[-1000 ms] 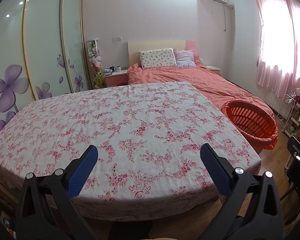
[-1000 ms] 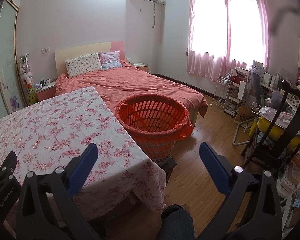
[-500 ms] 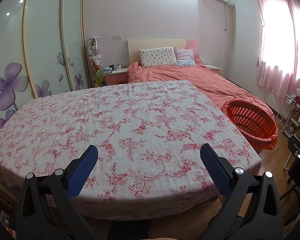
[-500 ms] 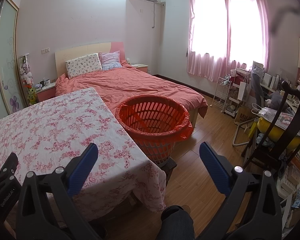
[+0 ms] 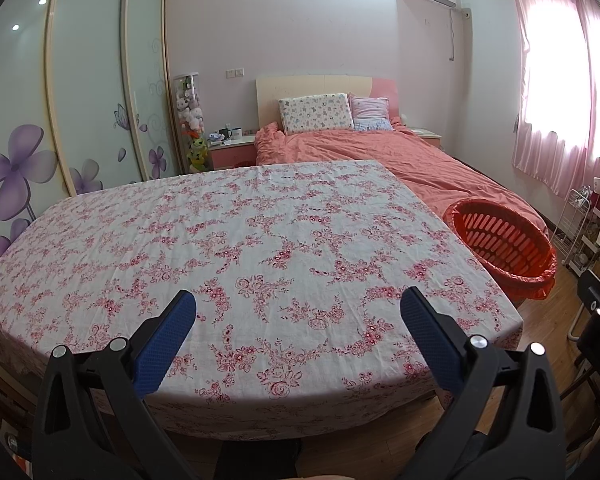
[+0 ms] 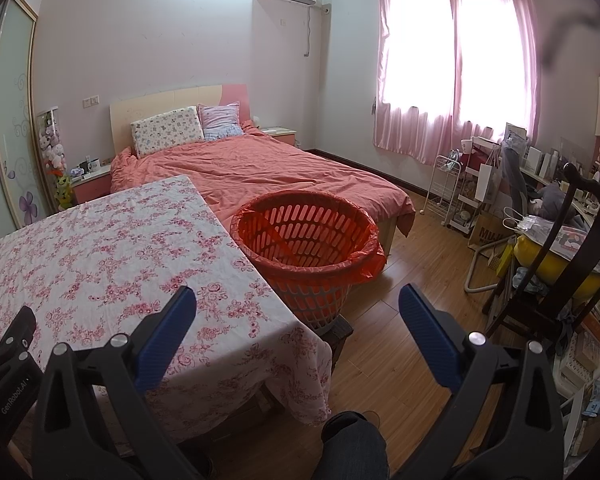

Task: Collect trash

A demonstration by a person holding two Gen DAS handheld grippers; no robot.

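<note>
At the far left stands a wardrobe (image 5: 80,92) with frosted sliding doors and purple flower prints. In front of it the tabletop (image 5: 260,248), covered by a white cloth with pink flowers, fills most of the left wrist view. The left gripper (image 5: 298,312) hangs over the tabletop's near edge, its blue-padded fingers (image 5: 166,340) spread wide apart and holding nothing. Behind the tabletop's far edge is a bed (image 5: 400,156) with a salmon cover and two pillows. Just off the tabletop's right edge sits the orange laundry-style basket (image 6: 306,248), lined with an orange bag, on a low dark stand on the wooden floor (image 6: 412,272). The right gripper (image 6: 298,312) points toward the tabletop's near right corner and the basket, fingers likewise wide open and empty. No loose trash can be made out on the tabletop. Further right are pink curtains (image 6: 452,80) and a dark wooden chair (image 6: 560,272).
</note>
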